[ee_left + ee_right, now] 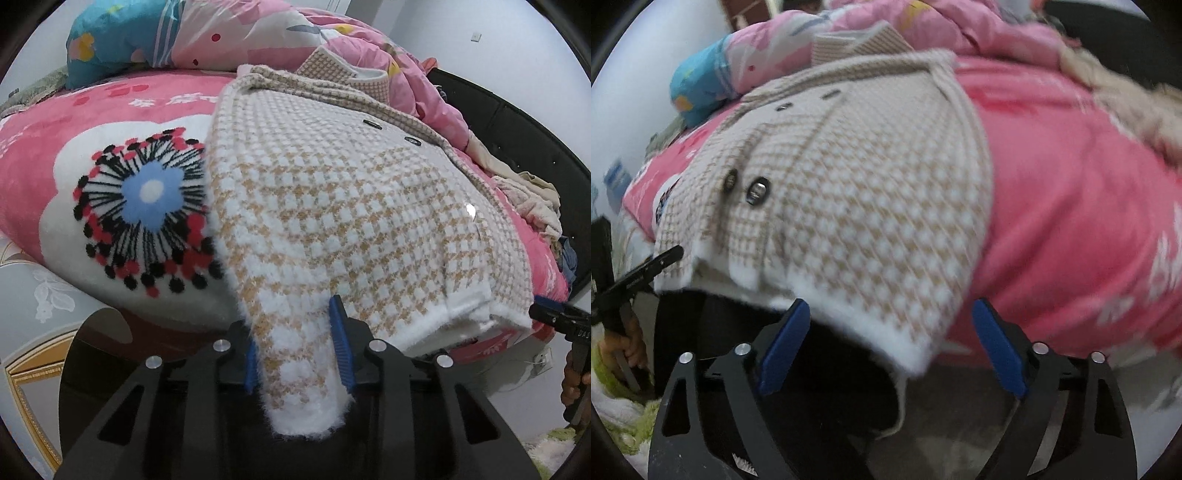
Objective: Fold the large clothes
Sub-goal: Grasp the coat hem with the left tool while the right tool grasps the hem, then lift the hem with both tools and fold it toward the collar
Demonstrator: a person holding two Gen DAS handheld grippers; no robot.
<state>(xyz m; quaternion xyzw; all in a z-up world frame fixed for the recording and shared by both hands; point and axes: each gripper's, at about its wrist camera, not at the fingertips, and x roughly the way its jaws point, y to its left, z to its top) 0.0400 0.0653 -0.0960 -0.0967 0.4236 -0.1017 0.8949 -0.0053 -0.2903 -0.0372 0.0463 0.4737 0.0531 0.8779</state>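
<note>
Lying across the pink flowered blanket, your houndstooth cardigan is buttoned, and its white fuzzy hem hangs over the blanket's near edge. Your left gripper has its blue pads on either side of a strip of that cardigan that droops off the edge; whether they pinch it you cannot tell from this view. Your right gripper stands with its jaws wide apart around the cardigan's hem corner, its pads clear of the knit and holding nothing. Beyond the cardigan a bundled pink and blue quilt sits on the blanket.
</note>
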